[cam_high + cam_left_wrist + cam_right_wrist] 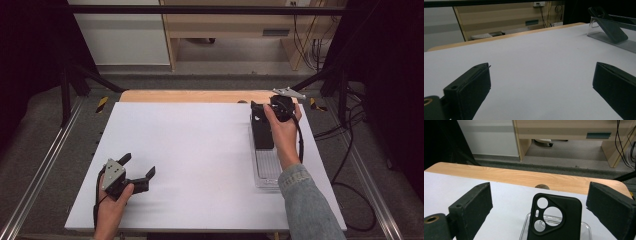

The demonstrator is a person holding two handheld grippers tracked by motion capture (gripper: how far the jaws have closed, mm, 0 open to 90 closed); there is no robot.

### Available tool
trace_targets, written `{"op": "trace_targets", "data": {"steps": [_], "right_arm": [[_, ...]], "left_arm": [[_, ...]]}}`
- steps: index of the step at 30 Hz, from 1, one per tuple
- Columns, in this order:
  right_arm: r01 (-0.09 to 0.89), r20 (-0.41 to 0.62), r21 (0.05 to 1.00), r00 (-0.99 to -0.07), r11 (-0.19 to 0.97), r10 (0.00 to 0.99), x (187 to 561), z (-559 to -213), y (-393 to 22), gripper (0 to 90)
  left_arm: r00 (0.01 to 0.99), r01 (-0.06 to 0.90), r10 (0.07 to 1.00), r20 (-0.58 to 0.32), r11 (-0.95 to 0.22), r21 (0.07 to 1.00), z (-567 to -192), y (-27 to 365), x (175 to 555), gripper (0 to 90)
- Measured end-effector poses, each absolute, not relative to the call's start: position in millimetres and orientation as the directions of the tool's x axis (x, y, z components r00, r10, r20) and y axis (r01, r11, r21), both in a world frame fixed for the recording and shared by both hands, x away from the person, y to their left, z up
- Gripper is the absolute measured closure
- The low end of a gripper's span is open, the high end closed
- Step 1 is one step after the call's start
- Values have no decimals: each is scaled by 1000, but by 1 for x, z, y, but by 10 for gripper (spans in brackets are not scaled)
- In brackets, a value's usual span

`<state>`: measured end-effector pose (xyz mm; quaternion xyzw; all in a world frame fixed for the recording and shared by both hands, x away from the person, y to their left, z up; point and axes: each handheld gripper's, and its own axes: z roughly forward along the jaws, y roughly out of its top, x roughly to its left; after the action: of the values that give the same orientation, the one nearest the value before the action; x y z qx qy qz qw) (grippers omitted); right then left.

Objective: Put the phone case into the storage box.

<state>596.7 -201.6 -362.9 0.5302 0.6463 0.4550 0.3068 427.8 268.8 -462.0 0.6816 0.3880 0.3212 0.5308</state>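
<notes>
A black phone case [262, 132] with round camera cutouts leans tilted on a clear plastic tray [267, 172] at the right of the white table. My right gripper [270, 112] hovers over the case's far end, open. In the right gripper view the case [556, 217] rises between the jaws of the right gripper [539, 187], with a gap on each side and the tray's rim [587, 228] below. My left gripper [138, 165] rests open near the front left, nothing between its jaws. From the left gripper [541, 66] the case [610, 28] and tray [621, 42] show far off.
The white table top [200, 150] lies over a wooden board [195, 96] that shows along the far edge. Metal rails [45, 165] run down both sides. Cables [350, 150] trail on the floor to the right. Wooden furniture [230, 25] stands beyond the table.
</notes>
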Motion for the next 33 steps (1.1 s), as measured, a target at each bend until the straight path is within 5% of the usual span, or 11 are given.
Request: {"op": "trace_targets", "data": {"steps": [33], "right_arm": [[383, 82, 923, -291, 38, 953, 580, -347, -211, 88]], "left_arm": [[467, 186, 884, 15, -115, 976, -460, 283, 427, 15]]}}
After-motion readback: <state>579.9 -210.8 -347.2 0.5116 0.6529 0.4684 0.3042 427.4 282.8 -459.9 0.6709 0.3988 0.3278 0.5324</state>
